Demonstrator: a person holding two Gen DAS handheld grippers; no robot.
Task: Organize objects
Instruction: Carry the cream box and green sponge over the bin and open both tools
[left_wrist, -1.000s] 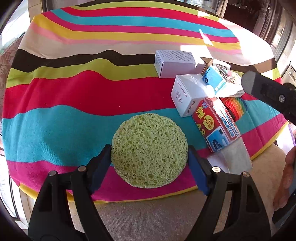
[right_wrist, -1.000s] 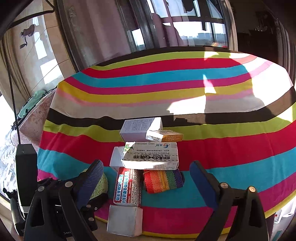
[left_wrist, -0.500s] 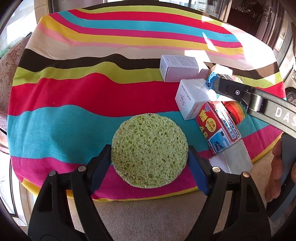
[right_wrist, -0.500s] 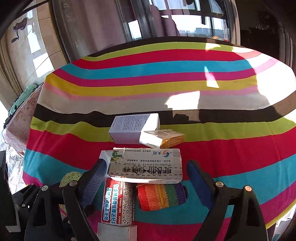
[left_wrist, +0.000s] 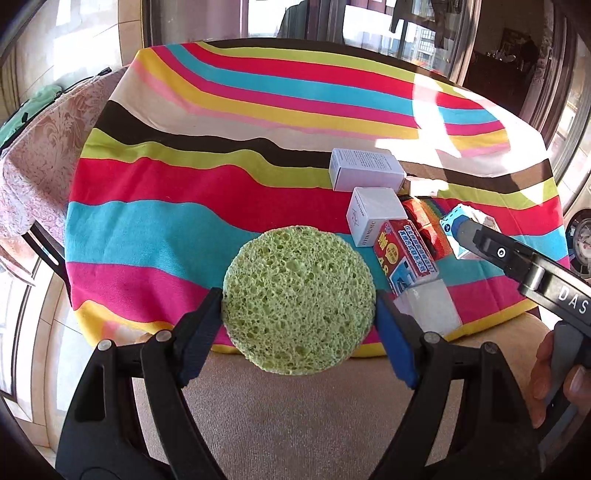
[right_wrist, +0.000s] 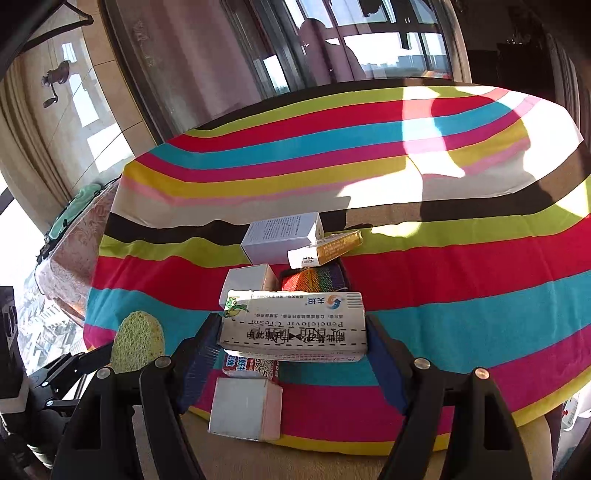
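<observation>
My left gripper (left_wrist: 299, 328) is shut on a round green sponge (left_wrist: 298, 300) and holds it above the near edge of the striped tablecloth (left_wrist: 192, 192). The sponge also shows in the right wrist view (right_wrist: 137, 345). My right gripper (right_wrist: 293, 354) is shut on a long white cream box (right_wrist: 295, 325), lifted above the pile. Below it lie a red box (right_wrist: 251, 365), a white cube box (right_wrist: 245, 408), a rainbow pouch (right_wrist: 314, 278) and other boxes.
A white box (left_wrist: 365, 170) and a white cube box (left_wrist: 373, 214) lie beside the red box (left_wrist: 406, 254) at the right of the striped cloth (right_wrist: 443, 258). A yellow-and-white box (right_wrist: 325, 251) leans on a white box (right_wrist: 282, 236). Windows stand behind the table.
My right gripper has moved in over the pile, closed on the long white cream box and lifted it. My left gripper has drawn back and up with the sponge still in it.
</observation>
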